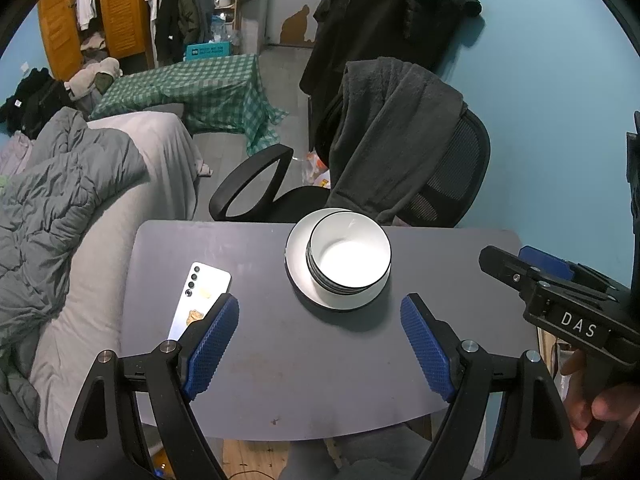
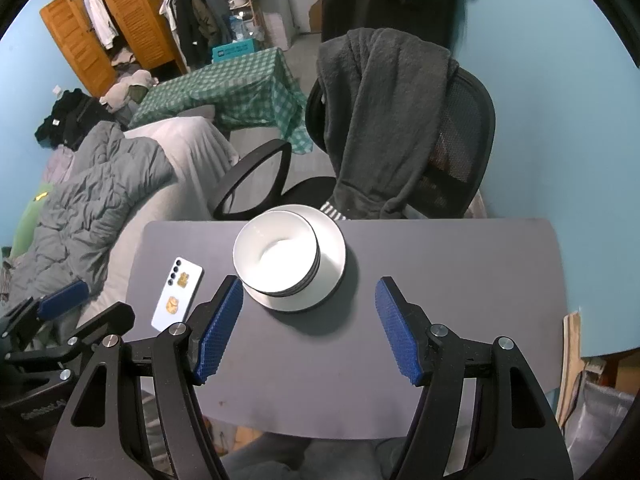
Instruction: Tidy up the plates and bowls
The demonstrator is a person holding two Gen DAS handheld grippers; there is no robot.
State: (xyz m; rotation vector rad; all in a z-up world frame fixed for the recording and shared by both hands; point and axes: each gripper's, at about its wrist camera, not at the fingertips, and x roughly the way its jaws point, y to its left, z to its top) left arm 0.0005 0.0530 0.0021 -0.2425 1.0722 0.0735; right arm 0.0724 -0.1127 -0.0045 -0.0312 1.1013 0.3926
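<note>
A stack of white bowls with black rims (image 1: pixel 350 258) (image 2: pixel 276 258) sits on a white plate (image 1: pixel 298 276) (image 2: pixel 332 258) at the far middle of the grey table (image 1: pixel 300 376) (image 2: pixel 460 280). My left gripper (image 1: pixel 320 312) hovers above the table's near side, open, its blue pads (image 1: pixel 212 344) apart with nothing between them. My right gripper (image 2: pixel 310 294) is likewise open and empty, short of the stack. In the left wrist view the right gripper (image 1: pixel 532 264) shows at the right edge, held by a hand (image 1: pixel 588 404).
A white phone (image 1: pixel 200 300) (image 2: pixel 178 298) lies on the table's left part. A black office chair (image 1: pixel 432 168) (image 2: pixel 440 140) draped with a dark garment stands just behind the table. A bed with a grey duvet (image 1: pixel 60 200) borders the left side.
</note>
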